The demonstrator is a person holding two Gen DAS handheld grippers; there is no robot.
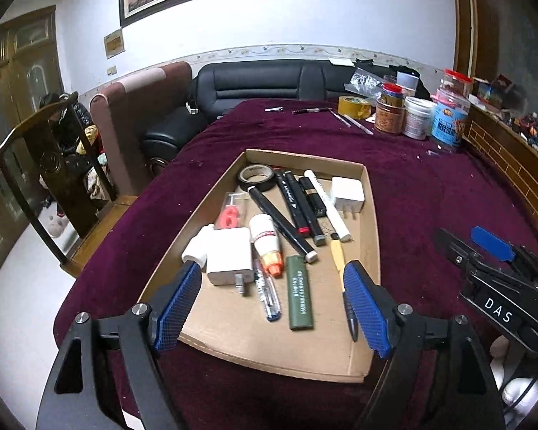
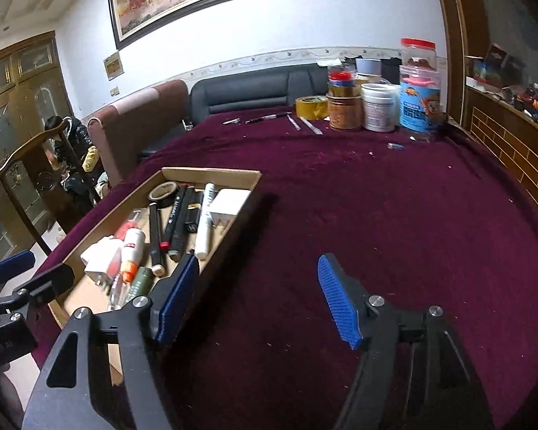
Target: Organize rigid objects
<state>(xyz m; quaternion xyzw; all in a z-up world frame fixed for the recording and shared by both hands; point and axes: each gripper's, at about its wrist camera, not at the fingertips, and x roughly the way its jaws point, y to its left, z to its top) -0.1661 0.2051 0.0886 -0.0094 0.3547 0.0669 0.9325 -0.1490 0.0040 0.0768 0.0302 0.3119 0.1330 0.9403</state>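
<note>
A shallow cardboard tray [image 1: 371,215] lies on the maroon tablecloth and holds black markers [image 1: 297,208], a white marker [image 1: 328,204], a roll of black tape [image 1: 256,177], two white chargers [image 1: 229,256], a glue bottle [image 1: 267,242], a green lighter [image 1: 299,292], a clear pen [image 1: 267,294] and a knife [image 1: 340,261]. My left gripper [image 1: 272,297] is open and empty above the tray's near end. My right gripper [image 2: 258,297] is open and empty over the cloth, just right of the tray [image 2: 247,175]. It also shows in the left wrist view [image 1: 484,247].
At the table's far edge lie a black pen [image 2: 267,117], thin sticks [image 2: 310,125], a yellow tape roll [image 2: 312,106] and several jars [image 2: 378,107]. A black sofa [image 1: 262,82] stands behind the table. A wooden chair [image 1: 36,165] stands to the left. A wooden ledge [image 2: 513,136] runs along the right.
</note>
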